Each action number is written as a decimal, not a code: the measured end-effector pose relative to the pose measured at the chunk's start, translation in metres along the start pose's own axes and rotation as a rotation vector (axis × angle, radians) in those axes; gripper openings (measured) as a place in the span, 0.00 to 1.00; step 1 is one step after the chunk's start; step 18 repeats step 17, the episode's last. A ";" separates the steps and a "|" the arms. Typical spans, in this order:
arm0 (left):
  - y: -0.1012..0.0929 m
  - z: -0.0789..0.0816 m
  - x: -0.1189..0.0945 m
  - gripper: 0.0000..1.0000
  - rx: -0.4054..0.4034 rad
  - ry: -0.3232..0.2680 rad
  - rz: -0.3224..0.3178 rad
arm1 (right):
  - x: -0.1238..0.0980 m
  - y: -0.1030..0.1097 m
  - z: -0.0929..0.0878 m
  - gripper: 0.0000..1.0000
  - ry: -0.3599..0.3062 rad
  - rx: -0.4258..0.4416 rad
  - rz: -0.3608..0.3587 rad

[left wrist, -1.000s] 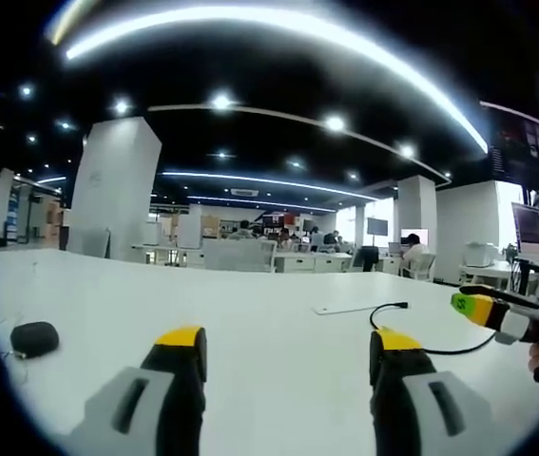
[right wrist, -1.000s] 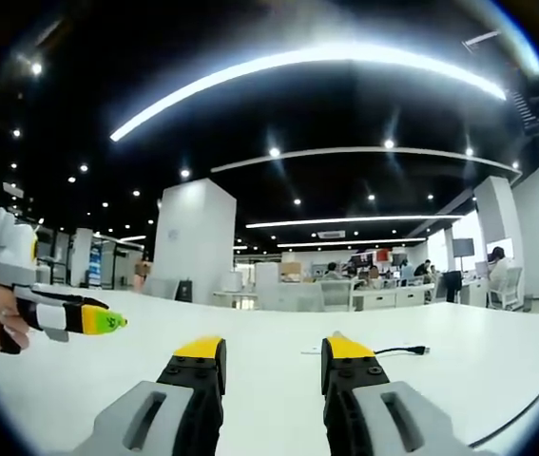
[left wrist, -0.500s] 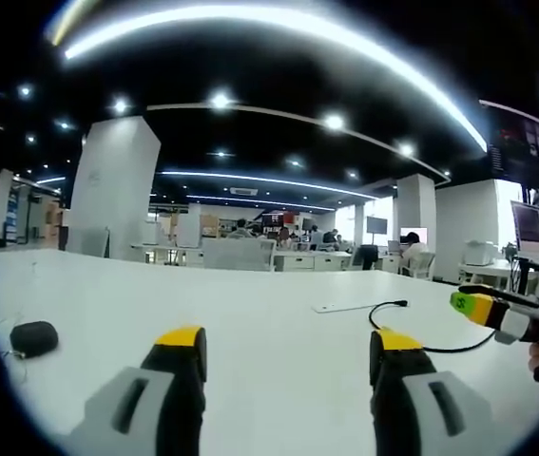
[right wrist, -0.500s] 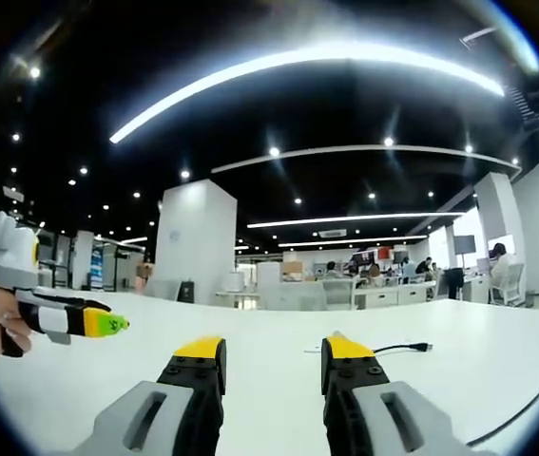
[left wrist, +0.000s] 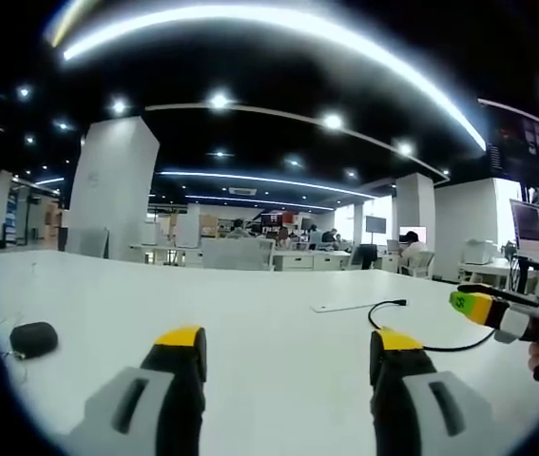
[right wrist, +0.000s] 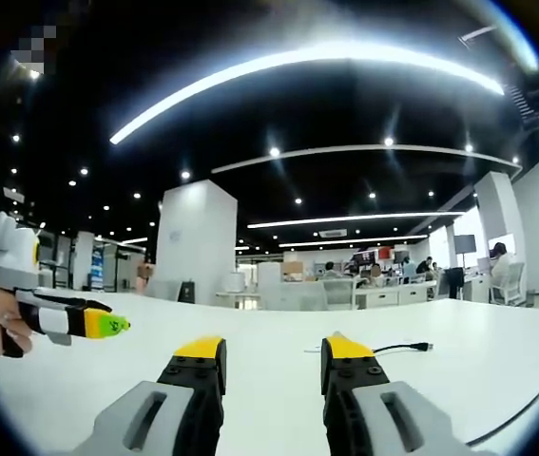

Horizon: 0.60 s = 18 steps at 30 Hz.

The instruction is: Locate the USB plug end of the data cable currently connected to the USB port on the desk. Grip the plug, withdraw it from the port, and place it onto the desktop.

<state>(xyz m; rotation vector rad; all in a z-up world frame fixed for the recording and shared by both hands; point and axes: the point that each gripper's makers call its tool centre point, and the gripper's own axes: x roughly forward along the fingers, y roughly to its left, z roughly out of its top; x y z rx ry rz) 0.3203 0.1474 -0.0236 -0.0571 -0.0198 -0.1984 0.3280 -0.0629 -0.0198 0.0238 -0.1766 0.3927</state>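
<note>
Across the broad white desk (left wrist: 250, 313) both tools hover low, and nothing of the task's work is done yet. The left gripper (left wrist: 288, 356), grey with yellow-tipped jaws, stands wide open and empty; the right gripper (right wrist: 271, 359), of the same make, is open somewhat narrower and holds nothing either. The thin black data cable (left wrist: 431, 344) curls over the desktop ahead of the left gripper's right jaw, and its far end (left wrist: 400, 305) lies beside a flat white strip (left wrist: 350, 307) (whether that strip carries the port is too small to tell). In the right gripper view the cable's tip (right wrist: 424, 349) sits ahead and to the right. A small dark oval object (left wrist: 33, 338) rests well apart at the left. To do this step well, I judge, one gripper should approach that far end squarely, close on the plug body rather than the cord, and pull straight along the plug's axis.
</note>
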 end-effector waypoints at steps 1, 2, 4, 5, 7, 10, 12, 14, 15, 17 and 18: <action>0.000 0.000 0.000 0.70 0.000 0.000 0.000 | 0.000 0.000 0.000 0.41 0.000 0.000 0.001; 0.000 0.000 0.000 0.70 0.000 0.001 0.000 | 0.000 0.000 0.000 0.41 -0.001 0.000 0.001; -0.001 0.000 0.000 0.70 0.000 0.000 -0.004 | 0.000 0.001 0.001 0.41 -0.003 0.000 0.004; -0.002 0.000 0.000 0.70 0.002 0.000 -0.005 | 0.000 0.002 0.001 0.41 -0.003 0.000 0.005; -0.003 0.000 0.001 0.70 0.007 0.000 -0.007 | 0.000 0.002 0.001 0.41 -0.003 0.000 0.006; -0.006 0.000 0.001 0.70 0.010 0.002 -0.017 | 0.000 0.002 0.000 0.41 -0.003 0.002 0.007; -0.008 0.000 0.001 0.70 0.012 0.003 -0.022 | 0.001 0.002 0.001 0.41 -0.003 0.003 0.009; -0.009 0.000 0.001 0.70 0.013 0.002 -0.023 | 0.001 0.002 0.001 0.41 -0.005 0.003 0.009; -0.009 0.000 0.001 0.70 0.013 0.001 -0.023 | 0.001 0.002 0.001 0.41 -0.005 0.003 0.009; -0.008 0.000 0.001 0.70 0.011 0.002 -0.023 | 0.001 0.002 0.001 0.41 -0.004 0.004 0.010; -0.008 0.000 0.001 0.70 0.011 0.002 -0.023 | 0.001 0.002 0.001 0.41 -0.004 0.004 0.010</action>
